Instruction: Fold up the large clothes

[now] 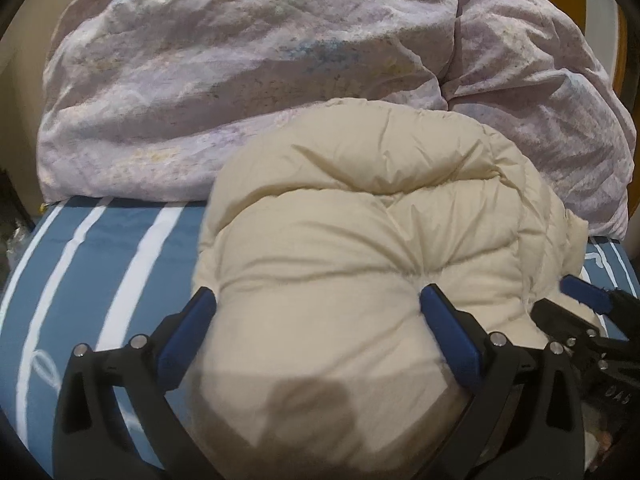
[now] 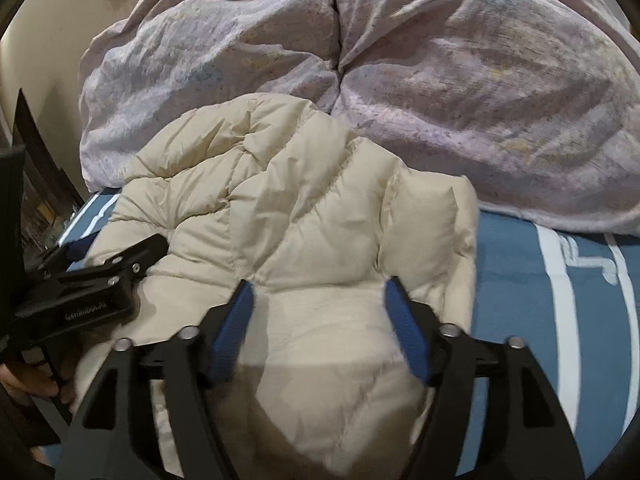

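A puffy cream down jacket [image 1: 360, 200] lies bunched on the bed, near its front edge. My left gripper [image 1: 316, 300] has a thick bulge of the jacket filling the wide gap between its blue pads; both pads press into the fabric. In the right wrist view the jacket [image 2: 280, 200] spreads in folds, and my right gripper [image 2: 320, 292] stands open over its near part, the pads apart from the cloth between them. The left gripper [image 2: 120, 256] shows at the left of that view, and the right gripper's fingertips [image 1: 580, 296] show at the right edge of the left wrist view.
A crumpled lilac duvet [image 2: 480, 80] is heaped behind the jacket across the bed. The blue sheet with white stripes [image 1: 80, 260] lies bare on the left and also to the right of the jacket [image 2: 540, 300]. A person's hand [image 2: 24, 380] holds the left gripper.
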